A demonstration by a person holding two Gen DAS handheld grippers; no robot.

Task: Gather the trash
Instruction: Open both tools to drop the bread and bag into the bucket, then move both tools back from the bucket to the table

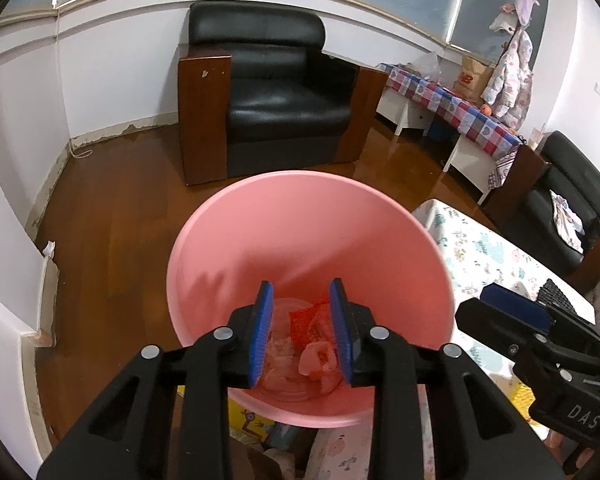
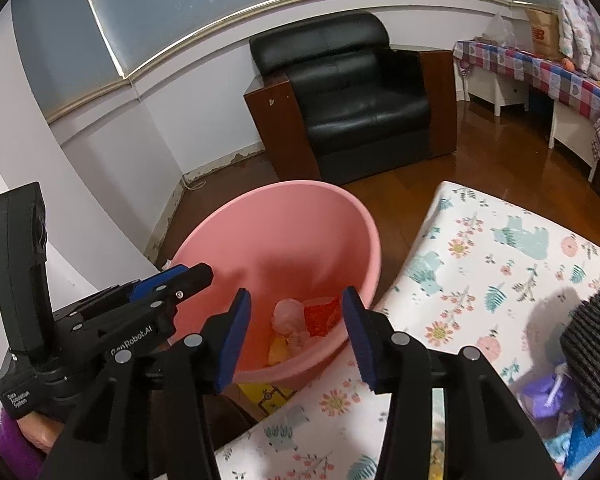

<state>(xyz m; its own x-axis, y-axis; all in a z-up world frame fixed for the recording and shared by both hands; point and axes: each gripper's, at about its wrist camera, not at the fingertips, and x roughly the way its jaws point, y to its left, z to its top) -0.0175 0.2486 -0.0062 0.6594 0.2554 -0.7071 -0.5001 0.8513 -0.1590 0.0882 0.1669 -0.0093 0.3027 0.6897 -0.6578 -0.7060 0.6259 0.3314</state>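
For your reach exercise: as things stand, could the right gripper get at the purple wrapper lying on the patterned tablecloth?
Probably yes. The right gripper is open and empty, and the purple wrapper lies uncovered on the tablecloth, though a black sponge sits close beside it.

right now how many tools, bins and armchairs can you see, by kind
tools: 2, left tool and right tool, both open and empty
pink bins: 1, the bin with trash inside
black armchairs: 2, one by the wall, one at the right
total: 5
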